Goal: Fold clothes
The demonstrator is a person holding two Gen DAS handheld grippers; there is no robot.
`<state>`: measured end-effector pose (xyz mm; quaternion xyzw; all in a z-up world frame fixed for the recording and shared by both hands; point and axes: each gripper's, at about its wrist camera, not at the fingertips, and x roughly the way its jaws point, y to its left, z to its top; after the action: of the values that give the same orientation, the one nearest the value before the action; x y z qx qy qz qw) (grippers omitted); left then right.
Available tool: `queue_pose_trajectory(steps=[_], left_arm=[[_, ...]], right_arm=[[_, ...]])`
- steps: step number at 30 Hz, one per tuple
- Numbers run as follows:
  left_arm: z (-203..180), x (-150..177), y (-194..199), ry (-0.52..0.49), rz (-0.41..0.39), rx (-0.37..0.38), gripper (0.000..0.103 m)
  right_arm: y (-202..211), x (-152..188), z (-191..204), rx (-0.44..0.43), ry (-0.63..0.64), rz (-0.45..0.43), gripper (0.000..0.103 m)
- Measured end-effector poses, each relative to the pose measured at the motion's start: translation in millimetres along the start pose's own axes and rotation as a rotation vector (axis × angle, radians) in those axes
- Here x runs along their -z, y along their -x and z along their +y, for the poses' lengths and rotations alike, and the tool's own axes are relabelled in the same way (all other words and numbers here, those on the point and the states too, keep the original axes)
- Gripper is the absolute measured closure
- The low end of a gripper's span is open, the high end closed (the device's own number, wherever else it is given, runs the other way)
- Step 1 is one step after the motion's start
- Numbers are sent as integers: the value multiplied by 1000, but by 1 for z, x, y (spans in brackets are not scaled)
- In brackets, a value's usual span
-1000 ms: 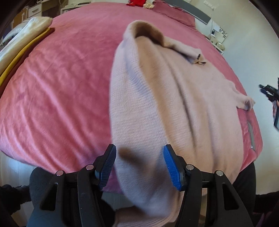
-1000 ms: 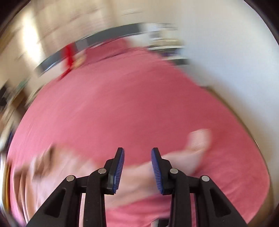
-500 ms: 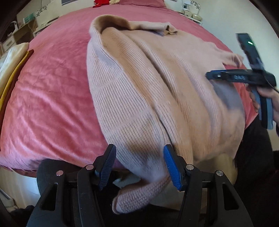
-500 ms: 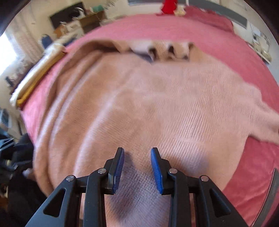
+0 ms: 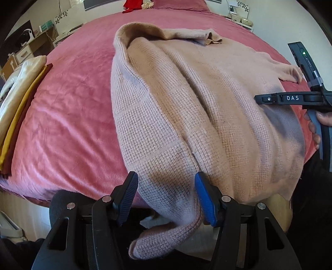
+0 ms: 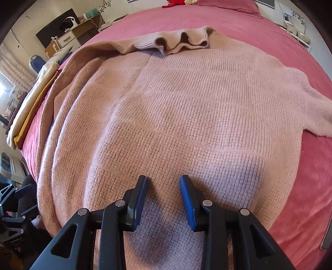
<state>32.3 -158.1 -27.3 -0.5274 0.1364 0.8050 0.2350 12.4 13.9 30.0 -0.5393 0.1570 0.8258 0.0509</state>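
Note:
A pale pink knit sweater [image 5: 186,116] lies spread on the pink bedspread [image 5: 68,103], collar [image 6: 182,41] toward the far end and one sleeve [image 6: 311,116] out to the right. Its lower left corner hangs off the near bed edge. My left gripper [image 5: 166,199] is open, and that hanging corner lies between its fingers without being pressed. My right gripper [image 6: 164,187] hovers low over the sweater's lower part; its jaws are opening and nothing is pinched between them. In the left wrist view the right gripper [image 5: 290,98] shows at the right, held by a hand [image 5: 317,126].
A stack of folded clothes [image 5: 18,99], cream, mustard and dark red, lies at the bed's left edge, also visible in the right wrist view [image 6: 31,99]. A dresser [image 5: 22,54] stands beyond it. Red cloth [image 5: 132,4] lies at the bed's head. The wooden bed frame [image 5: 280,209] shows below the sweater.
The right gripper swung from over the far sleeve and bare bedspread down to the sweater's lower part, entering the left wrist view. The left gripper shifted and rolled a little along the hem.

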Motion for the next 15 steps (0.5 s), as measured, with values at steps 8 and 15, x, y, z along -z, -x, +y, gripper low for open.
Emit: queue_pose_trajectory(steps=[8,15], left_arm=[[11,37,5,-105,85,11,43],[18,29,-6,-91,120,33,73]], right_arm=[[2,-5,8,1,-8,10,69],[3,-8,17,6,-15,9,69]])
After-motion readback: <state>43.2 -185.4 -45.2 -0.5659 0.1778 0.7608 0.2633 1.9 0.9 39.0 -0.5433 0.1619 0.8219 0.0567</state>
